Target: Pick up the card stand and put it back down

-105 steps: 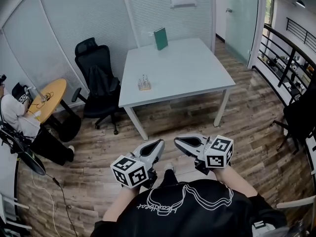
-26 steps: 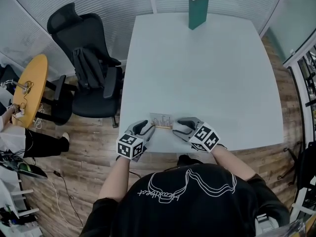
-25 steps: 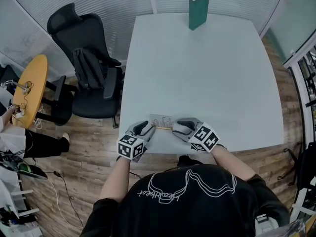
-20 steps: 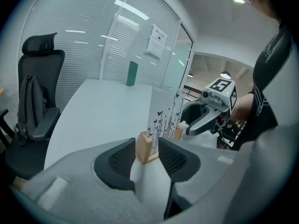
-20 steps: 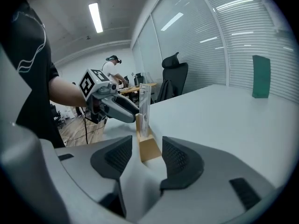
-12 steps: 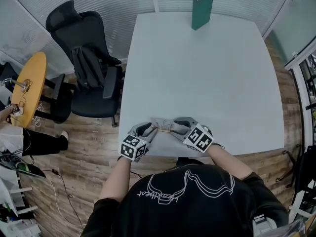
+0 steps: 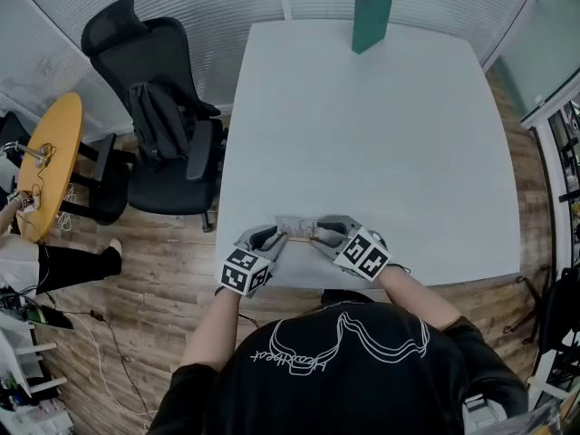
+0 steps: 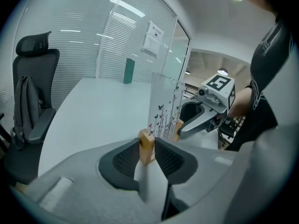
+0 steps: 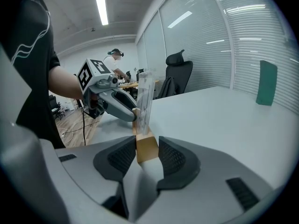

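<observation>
The card stand, a clear printed card in a wooden base, stands near the front edge of the white table. My left gripper is at its left end and my right gripper at its right end. In the left gripper view the wooden end sits between the pads of the left gripper, whose jaws are closing and touch it. In the right gripper view the other wooden end fills the gap of the closing right gripper. The base rests on the table.
A green book stands upright at the table's far edge. A black office chair is left of the table, and a round yellow table sits further left. Wooden floor lies beyond the front edge.
Both grippers have drawn in onto the ends of the card stand and their jaws have narrowed around the wooden base. The stand has stayed in place on the table.
</observation>
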Demonstrator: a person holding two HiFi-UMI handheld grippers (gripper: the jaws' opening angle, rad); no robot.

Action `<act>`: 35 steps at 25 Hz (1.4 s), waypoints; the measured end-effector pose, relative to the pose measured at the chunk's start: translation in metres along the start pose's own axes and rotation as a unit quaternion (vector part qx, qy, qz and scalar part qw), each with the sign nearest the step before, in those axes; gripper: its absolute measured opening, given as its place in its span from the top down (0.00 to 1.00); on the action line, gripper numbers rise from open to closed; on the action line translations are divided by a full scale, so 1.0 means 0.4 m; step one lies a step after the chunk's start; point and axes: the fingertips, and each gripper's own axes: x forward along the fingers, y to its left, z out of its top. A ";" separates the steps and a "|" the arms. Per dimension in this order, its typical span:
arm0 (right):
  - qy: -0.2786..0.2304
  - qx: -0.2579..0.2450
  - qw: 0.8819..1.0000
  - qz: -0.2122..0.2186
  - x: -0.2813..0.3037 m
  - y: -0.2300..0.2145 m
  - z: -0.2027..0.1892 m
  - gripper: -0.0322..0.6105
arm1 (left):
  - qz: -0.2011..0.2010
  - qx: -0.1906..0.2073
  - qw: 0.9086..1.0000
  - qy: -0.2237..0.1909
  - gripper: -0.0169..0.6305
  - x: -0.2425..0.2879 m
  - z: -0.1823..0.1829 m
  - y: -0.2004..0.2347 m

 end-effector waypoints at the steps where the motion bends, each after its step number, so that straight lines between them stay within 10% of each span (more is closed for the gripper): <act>1: -0.001 0.001 1.000 0.000 0.001 0.001 0.000 0.71 | 0.000 -0.001 1.000 0.000 0.81 0.000 -0.001 0.000; 35: -0.053 -0.004 0.998 -0.032 -0.137 0.062 0.068 0.72 | 0.030 0.007 0.999 -0.016 0.82 -0.102 0.092 -0.112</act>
